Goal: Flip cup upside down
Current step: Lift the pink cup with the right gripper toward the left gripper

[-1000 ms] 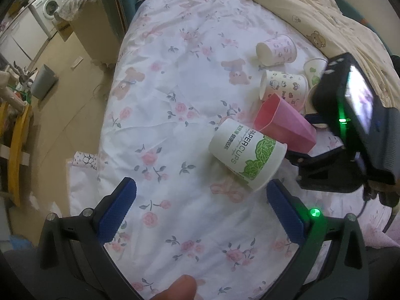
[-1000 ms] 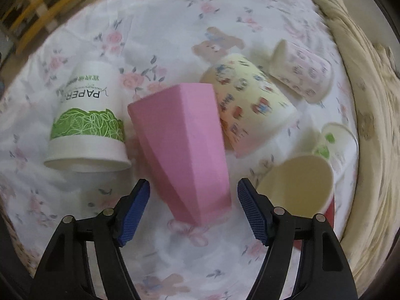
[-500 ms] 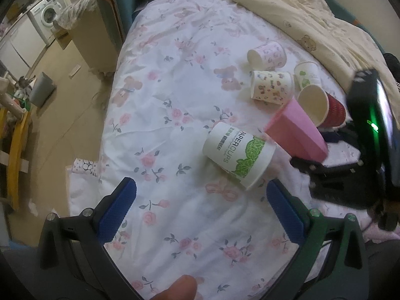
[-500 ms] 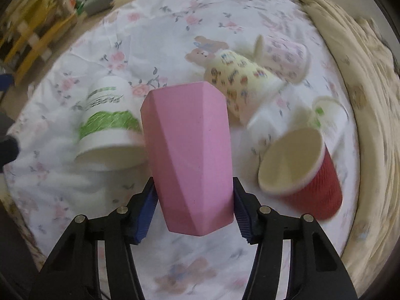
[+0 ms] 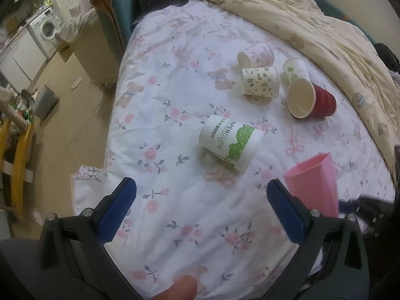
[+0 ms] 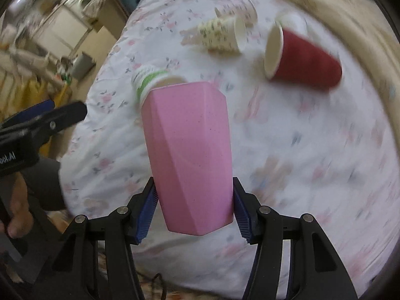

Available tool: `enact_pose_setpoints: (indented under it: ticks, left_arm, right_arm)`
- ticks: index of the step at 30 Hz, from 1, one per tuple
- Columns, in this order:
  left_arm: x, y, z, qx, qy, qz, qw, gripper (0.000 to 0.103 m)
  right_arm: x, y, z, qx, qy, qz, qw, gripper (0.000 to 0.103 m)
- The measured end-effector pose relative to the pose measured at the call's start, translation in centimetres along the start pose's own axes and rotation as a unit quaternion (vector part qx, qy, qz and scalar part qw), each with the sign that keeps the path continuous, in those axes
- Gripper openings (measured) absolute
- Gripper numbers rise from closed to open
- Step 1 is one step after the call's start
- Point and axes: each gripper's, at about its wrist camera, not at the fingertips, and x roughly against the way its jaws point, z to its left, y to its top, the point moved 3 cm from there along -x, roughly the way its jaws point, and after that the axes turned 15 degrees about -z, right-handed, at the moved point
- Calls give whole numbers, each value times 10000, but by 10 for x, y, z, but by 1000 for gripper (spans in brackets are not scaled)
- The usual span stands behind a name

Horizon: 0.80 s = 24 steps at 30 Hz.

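Floral bedsheet [image 5: 190, 80], white with pink roses and bear prints, covers the bed across the middle of both views; a cream quilt [image 5: 312, 25] lies along the upper right, and a washing machine [image 5: 46, 28] stands at the upper left of the left wrist view.

Legible writing: the white and green cup [image 5: 230, 141], lying on its side at the centre of the left wrist view, reads "PAPER CUPS" on its wall. The black body at the left edge of the right wrist view carries partial lettering ending in "AI".

Pink cup [image 6: 190, 155]: faceted, opaque, plain pink, without print. It sits at the centre of the right wrist view, clear of the sheet, with its narrow end between the blue pads. In the left wrist view it appears at the lower right [image 5: 315, 182], its open mouth facing the upper left.

Right tongs [image 6: 193, 215]: clenched on the pink cup, both pads against its walls.

Left tongs [image 5: 200, 210]: released, jaws spread wide over bare sheet, grasping nothing.

Other items, upper right of the left wrist view, all lying on their sides: red cup [image 5: 312, 97] with cream interior, bear-print cup [image 5: 260, 82], pink-print cup [image 5: 255, 55], green-leaf cup [image 5: 296, 70].
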Motion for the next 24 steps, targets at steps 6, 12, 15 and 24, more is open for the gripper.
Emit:
enact_pose_setpoints:
  ticks: [6, 12, 15, 24]
  left_arm:
    - [12, -8, -2, -166, 41, -123, 9998, 103]
    - [8, -26, 5, 92, -101, 203, 9997, 103]
    - [8, -28, 7, 124, -77, 219, 9997, 103]
    - [6, -28, 1, 107, -148, 199, 9996, 103]
  right_arm:
    - [-15, -33, -11, -1217, 32, 43, 9925, 59]
    - [-40, -54, -20, -1986, -39, 243, 9798, 59]
    - [-43, -55, -19, -1945, -92, 266, 9805, 59]
    - [-42, -57, -13, -1771, -42, 409, 9833, 79]
